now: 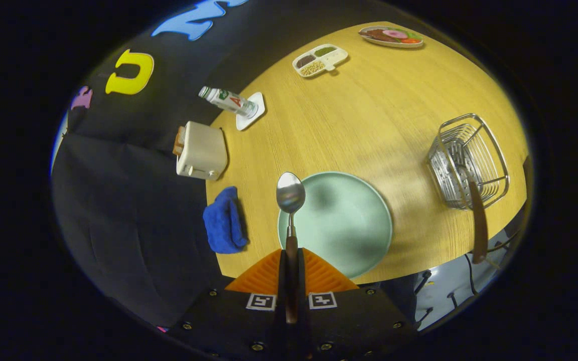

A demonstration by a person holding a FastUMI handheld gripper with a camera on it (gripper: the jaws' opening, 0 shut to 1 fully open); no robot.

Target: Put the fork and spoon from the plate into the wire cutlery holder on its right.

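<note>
My gripper (291, 258) is shut on the brown handle of the spoon (290, 193), whose metal bowl points forward, raised above the near left rim of the pale green plate (349, 220). The plate lies bare on the wooden table just ahead of my fingers. To the plate's right stands the wire cutlery holder (467, 160), and a brown-handled utensil (477, 225) leans in it with the handle sticking out over the table edge.
A blue cloth (225, 220) lies left of the plate. Beyond it sit a cream toaster (201, 150) and a bottle on a white coaster (231, 102). A divided snack tray (320, 59) and a food plate (392, 36) rest at the table's far side.
</note>
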